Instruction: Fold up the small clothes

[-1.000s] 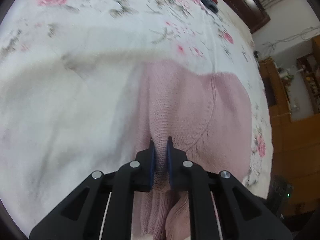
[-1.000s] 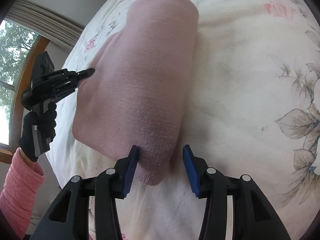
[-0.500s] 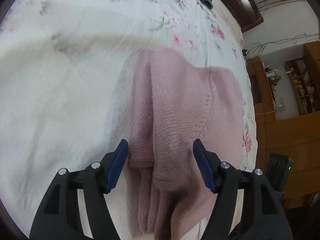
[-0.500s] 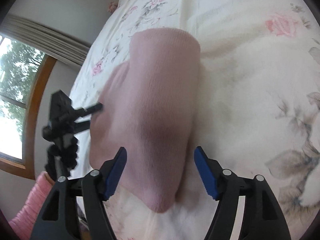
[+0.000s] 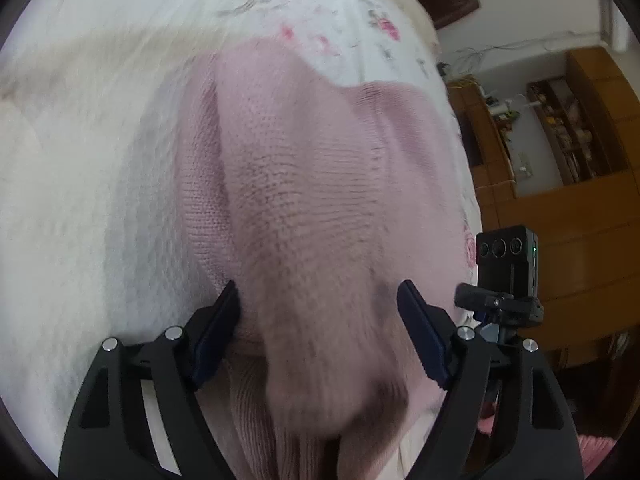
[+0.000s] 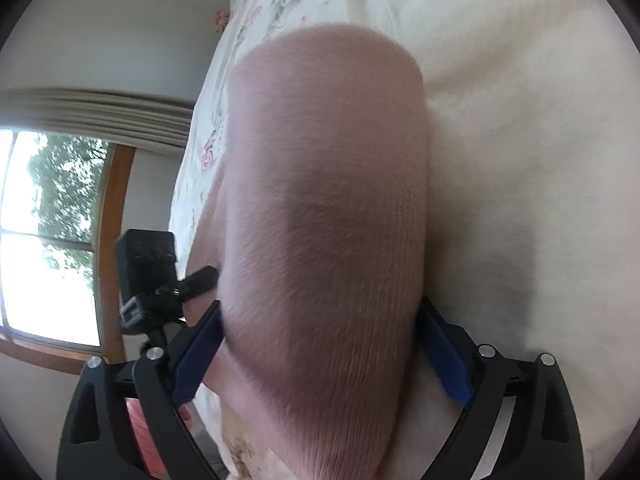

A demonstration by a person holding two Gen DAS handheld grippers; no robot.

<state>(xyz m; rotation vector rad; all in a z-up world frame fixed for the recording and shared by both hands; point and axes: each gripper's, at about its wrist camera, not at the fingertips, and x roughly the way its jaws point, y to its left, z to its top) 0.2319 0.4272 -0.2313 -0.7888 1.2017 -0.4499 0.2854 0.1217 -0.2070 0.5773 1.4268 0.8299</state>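
A: Where is the sweater [image 5: 304, 184] now?

B: It lies on the bed cover [image 5: 88, 168], already folded into a long narrow bundle. The near end of it sits between the fingers of both tools.

A: Do the tools hold it?

B: No, I think not. The left gripper [image 5: 318, 320] is wide open, with one blue pad at each side of the knit, and it clamps nothing. The right gripper [image 6: 320, 344] is open just as wide. Its pads stand at the two edges of the bundle and perhaps touch it, but they do not squeeze.

A: So what is the good way to do the step in hand?

B: In my judgement, the next fold brings the near end over toward the far end. Each tool should take all the layers at one corner, not only the top one. Then both should lift together, low over the bed, so the bundle does not open.

A: How will the cloth behave?

B: It is a thick pink knit with visible ribs, soft and rounded at the folded edges. Such cloth stretches and sags easily. The cover below is pale with printed flowers, and looks soft too.
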